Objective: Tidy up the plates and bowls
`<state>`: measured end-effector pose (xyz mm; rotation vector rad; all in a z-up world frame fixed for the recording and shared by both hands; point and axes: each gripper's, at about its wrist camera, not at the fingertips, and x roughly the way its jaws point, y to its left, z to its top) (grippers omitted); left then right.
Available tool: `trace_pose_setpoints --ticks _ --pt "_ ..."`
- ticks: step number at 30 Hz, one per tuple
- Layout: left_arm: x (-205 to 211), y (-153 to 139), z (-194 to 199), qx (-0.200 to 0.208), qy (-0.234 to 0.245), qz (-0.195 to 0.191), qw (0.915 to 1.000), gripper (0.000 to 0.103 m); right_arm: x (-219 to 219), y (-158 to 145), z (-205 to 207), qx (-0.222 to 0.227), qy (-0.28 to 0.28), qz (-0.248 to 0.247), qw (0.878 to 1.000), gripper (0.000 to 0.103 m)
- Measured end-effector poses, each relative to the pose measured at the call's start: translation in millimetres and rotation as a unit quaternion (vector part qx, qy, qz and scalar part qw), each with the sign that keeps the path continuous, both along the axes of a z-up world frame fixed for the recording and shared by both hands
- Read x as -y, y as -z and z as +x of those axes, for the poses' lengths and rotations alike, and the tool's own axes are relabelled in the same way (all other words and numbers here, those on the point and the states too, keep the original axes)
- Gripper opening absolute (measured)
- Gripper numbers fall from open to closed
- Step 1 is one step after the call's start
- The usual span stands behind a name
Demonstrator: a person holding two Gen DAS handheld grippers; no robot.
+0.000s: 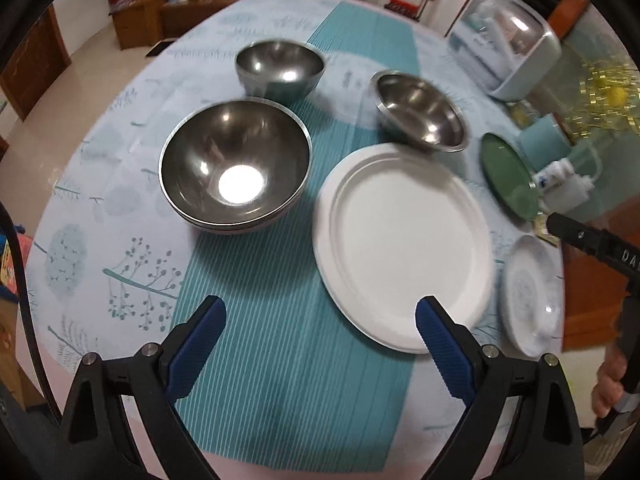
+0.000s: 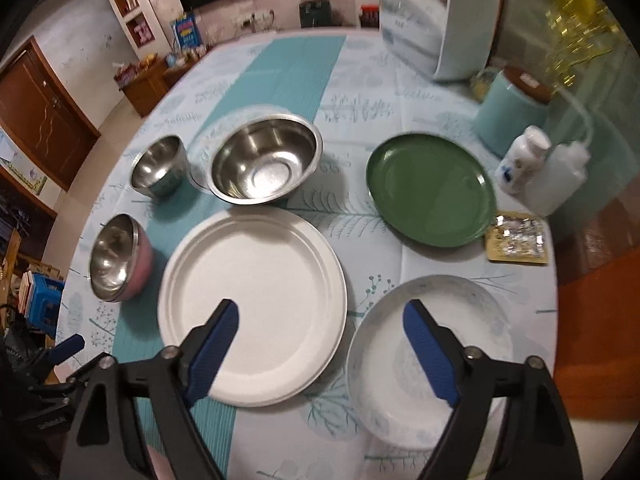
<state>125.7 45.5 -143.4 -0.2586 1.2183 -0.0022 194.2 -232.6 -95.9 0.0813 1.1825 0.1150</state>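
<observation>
Plates and bowls lie unsorted on table: white plate (image 2: 253, 320) centre, patterned plate (image 2: 430, 364) beside it, green plate (image 2: 430, 190) beyond, three steel bowls (image 2: 266, 166) (image 2: 160, 166) (image 1: 235, 166) apart, all appear empty; left gripper (image 1: 320, 344), right gripper (image 2: 320, 344) hover, fingers spread, holding nothing; risk: thin rims slip from pads, or swing knocks bottles (image 2: 520, 164) near green plate

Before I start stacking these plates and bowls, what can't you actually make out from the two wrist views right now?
- Patterned plate: near rim hidden behind the right gripper in the right wrist view.
- Green plate: seen only edge-on at the left wrist view's margin, motion-blurred.
- Pink-sided bowl: whether it is one bowl or a nested pair is unclear in both views.
- Foil packet: contents too small and blurred.
- Small white bottle: label unreadable.
</observation>
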Motion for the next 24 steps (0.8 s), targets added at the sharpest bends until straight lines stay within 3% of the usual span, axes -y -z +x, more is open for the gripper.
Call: trace_pose_setpoints --ticks 7,11,14,21,24 --pt "6.1 32.1 30.5 -0.031 -0.007 0.004 0.9995 0.089 4.0 47.0 41.9 -0.061 -0.005 0.034 0.998 0.069" --pt "6.0 45.3 41.0 -0.054 -0.008 -0.004 0.9985 0.076 1.6 68.2 56.4 -0.088 -0.012 0.044 0.995 0.064" --pt "3.5 56.3 48.4 -0.074 -0.014 -0.022 0.9969 0.072 0.0 79.3 64.5 -0.101 -0.016 0.044 0.994 0.064" --pt "2.6 71.7 56.1 -0.095 -0.025 -0.047 0.9941 0.071 -3.2 99.4 75.9 -0.127 -0.022 0.053 0.99 0.063" --pt "4.2 76.2 58.3 -0.096 -0.024 -0.051 0.9937 0.071 -2.9 103.9 78.1 -0.134 -0.024 0.06 0.989 0.055"
